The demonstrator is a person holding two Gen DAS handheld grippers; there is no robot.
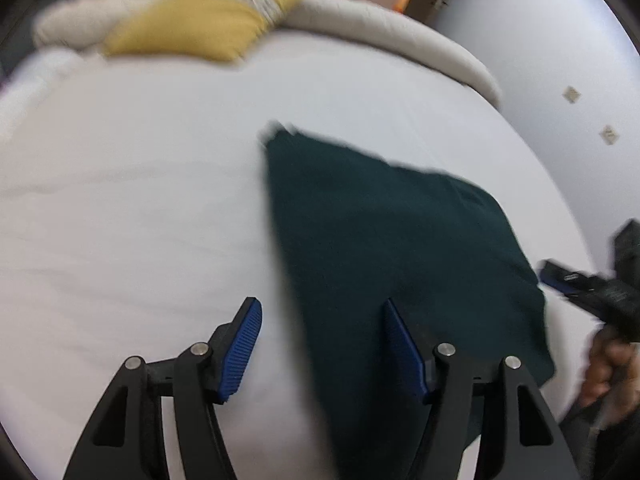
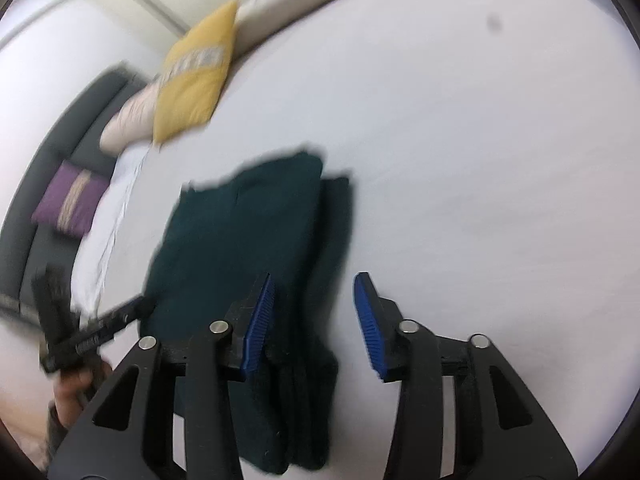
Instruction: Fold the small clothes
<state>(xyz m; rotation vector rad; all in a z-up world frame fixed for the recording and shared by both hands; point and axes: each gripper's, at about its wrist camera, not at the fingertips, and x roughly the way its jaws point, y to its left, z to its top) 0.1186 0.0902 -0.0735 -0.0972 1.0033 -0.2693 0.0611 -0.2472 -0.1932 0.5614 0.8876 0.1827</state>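
On the bed (image 1: 120, 200), dark green garment (image 1: 380, 232) lies beneath both grippers' parted fingers (image 1: 242, 348).

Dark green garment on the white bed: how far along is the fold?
Done: the dark green knit garment lies folded into a layered rectangle on the white bed sheet. In hand: nothing; the left gripper and right gripper both stand open over its near edge. Left: perhaps one more fold; no other clothes are visible.
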